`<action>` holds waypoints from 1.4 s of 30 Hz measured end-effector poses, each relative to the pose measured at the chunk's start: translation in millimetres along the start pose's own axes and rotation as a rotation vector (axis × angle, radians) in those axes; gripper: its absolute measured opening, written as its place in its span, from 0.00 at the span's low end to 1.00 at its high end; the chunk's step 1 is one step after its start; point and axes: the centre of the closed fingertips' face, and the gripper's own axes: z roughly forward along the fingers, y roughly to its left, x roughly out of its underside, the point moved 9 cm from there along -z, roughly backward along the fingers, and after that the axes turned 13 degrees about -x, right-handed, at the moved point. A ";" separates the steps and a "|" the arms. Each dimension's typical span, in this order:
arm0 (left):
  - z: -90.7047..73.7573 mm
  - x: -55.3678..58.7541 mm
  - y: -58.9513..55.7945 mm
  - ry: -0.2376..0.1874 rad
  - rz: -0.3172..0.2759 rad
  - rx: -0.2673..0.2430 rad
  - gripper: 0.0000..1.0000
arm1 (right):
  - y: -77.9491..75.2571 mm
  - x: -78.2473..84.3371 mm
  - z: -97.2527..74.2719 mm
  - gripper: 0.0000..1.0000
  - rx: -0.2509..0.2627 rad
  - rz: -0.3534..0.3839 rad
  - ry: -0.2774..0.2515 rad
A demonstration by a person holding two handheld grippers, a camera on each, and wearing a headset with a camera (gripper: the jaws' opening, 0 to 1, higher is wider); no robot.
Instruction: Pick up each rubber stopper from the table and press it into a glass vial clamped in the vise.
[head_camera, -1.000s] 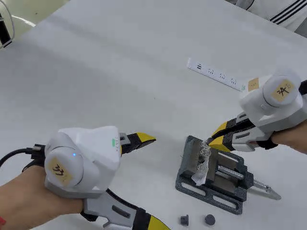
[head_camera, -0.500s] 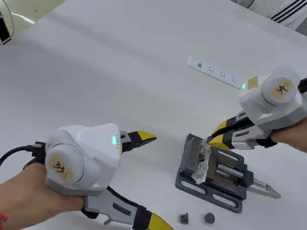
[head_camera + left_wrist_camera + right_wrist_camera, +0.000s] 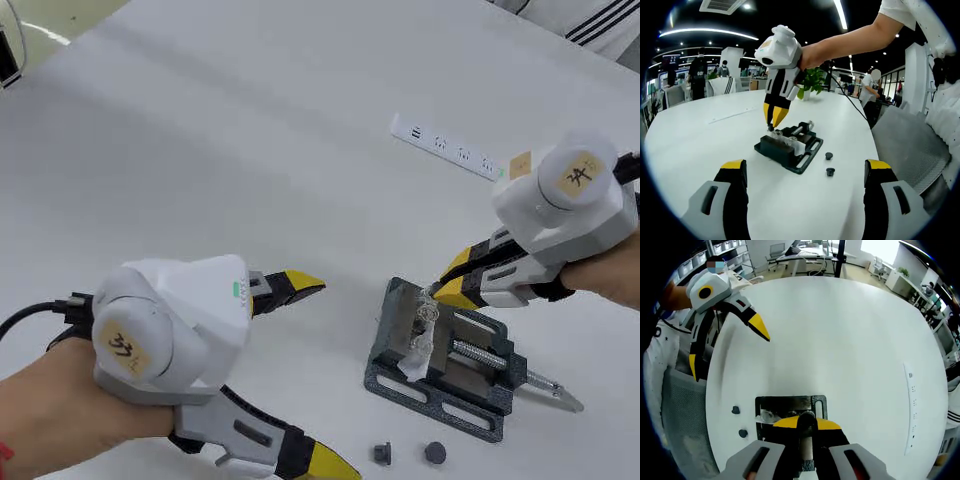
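The right gripper [image 3: 440, 288] pinches a stopper [image 3: 807, 419], probably soft, at the fragile glass vial [image 3: 427, 316]. The left gripper [image 3: 805, 167] stands wide open.

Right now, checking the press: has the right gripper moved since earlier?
No. The right gripper, shut on a stopper, stays over the vial at the same end of the vise; only the camera shifted.

The left gripper [image 3: 325, 380] and right gripper [image 3: 438, 293] are white, with black jaws and yellow tips. The vise [image 3: 440, 365], the held stopper [image 3: 807, 420] and the loose stoppers [image 3: 435, 453] are dark grey. The table [image 3: 250, 150] is white.
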 end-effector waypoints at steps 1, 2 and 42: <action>0.3 -0.5 0.0 -0.002 -0.002 0.000 0.97 | 0.3 -0.4 -0.2 0.05 0.001 0.005 0.004; 0.5 -0.7 0.3 -0.004 -0.001 0.000 0.97 | 0.6 -0.6 0.0 0.05 0.001 0.002 0.009; 2.0 -2.8 2.5 -0.006 0.002 0.001 0.97 | 0.2 -4.0 -0.4 0.06 -0.018 0.001 0.029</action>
